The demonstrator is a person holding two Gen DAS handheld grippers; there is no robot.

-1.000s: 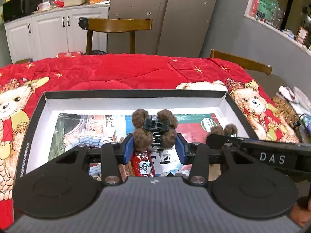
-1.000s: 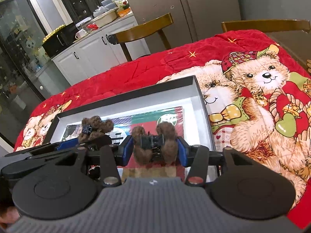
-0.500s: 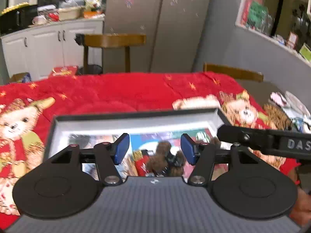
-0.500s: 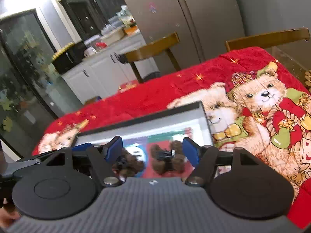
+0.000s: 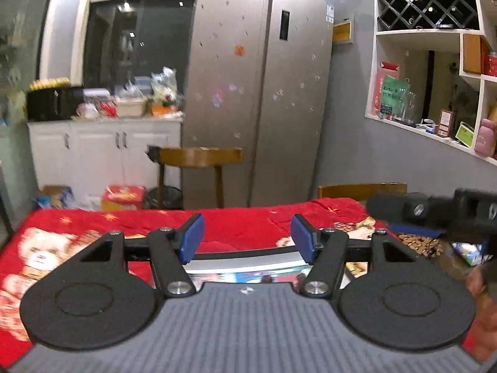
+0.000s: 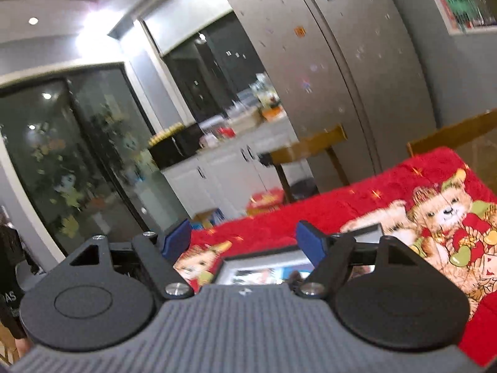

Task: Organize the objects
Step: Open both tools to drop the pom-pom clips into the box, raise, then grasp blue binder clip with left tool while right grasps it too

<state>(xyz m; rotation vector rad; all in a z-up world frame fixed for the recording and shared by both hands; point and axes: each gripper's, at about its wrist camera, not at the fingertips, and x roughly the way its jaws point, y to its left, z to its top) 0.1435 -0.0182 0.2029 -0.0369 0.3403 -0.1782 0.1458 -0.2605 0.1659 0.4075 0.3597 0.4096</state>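
Claws both stand empty: left claw and right claw have just been opening, nothing between the pads; brown furry clips lie in the box on the desk, apparently dropped there for tidying.

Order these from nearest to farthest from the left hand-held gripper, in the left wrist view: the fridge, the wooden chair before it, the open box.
From the left hand-held gripper:
1. Open box, just below the fingers.
2. Wooden chair, beyond the table, slightly left.
3. Fridge, behind the chair, centre.
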